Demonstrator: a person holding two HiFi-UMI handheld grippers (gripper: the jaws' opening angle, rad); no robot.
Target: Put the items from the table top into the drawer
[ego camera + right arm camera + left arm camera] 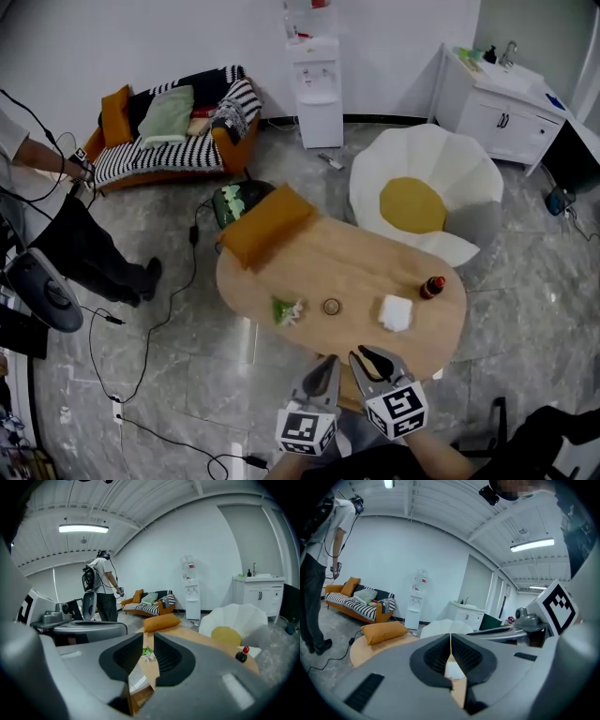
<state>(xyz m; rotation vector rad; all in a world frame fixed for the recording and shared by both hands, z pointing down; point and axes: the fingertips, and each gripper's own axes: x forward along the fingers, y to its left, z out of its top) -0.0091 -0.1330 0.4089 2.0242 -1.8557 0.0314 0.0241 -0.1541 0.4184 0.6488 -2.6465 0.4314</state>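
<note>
Our left gripper point(329, 361) is clenched on nothing, right gripper point(367, 354) has fingers slightly apart and empty, both at the worktop point(356, 262) edge (we guess the drawer opens first).

Grey marble floor point(525, 281), white walls point(394, 47). Left of water dispenser point(317, 89): striped sofa point(159, 159); right of it: white sink cabinet point(492, 117).
</note>
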